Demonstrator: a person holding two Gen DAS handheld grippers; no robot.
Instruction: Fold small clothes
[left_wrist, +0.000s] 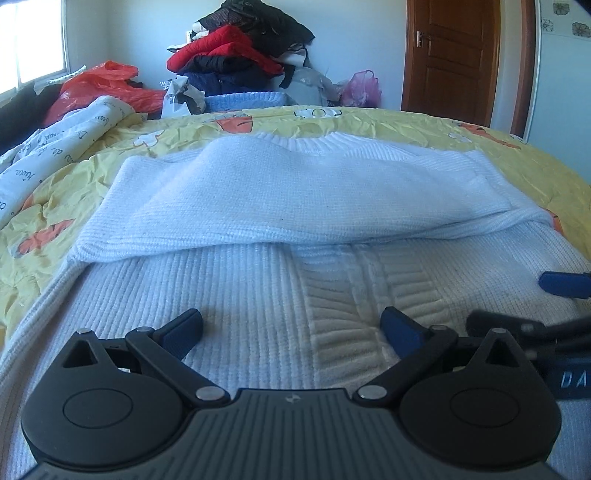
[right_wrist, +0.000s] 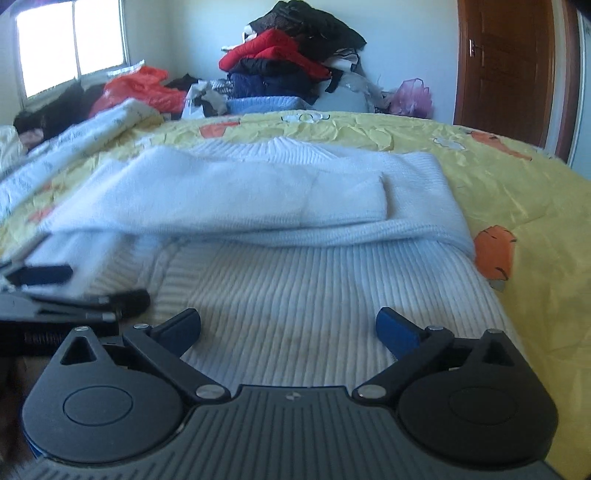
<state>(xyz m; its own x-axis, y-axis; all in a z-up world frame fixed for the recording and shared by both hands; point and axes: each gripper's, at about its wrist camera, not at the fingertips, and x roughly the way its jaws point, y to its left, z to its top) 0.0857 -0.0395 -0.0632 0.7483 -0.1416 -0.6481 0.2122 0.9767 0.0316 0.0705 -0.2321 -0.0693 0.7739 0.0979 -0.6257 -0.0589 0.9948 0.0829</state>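
White sweater (left_wrist: 295, 192) lies on yellow bedspread (left_wrist: 406, 122), clothes pile (left_wrist: 243, 55) behind

Cut off, blurred, buried

Right hand-held gripper (left_wrist: 565, 284) clipped by frame edge; left hand-held gripper (right_wrist: 40, 275) smeared with blur; white sweater (left_wrist: 295, 192) sleeves folded over chest; lower hem out of frame.

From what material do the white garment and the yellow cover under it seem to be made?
White sweater: seemingly knitted yarn, matte and soft; ribbed rows and a cable panel show. Yellow bed cover: probably thin, smooth woven cloth with a slight sheen; it creases sharply.
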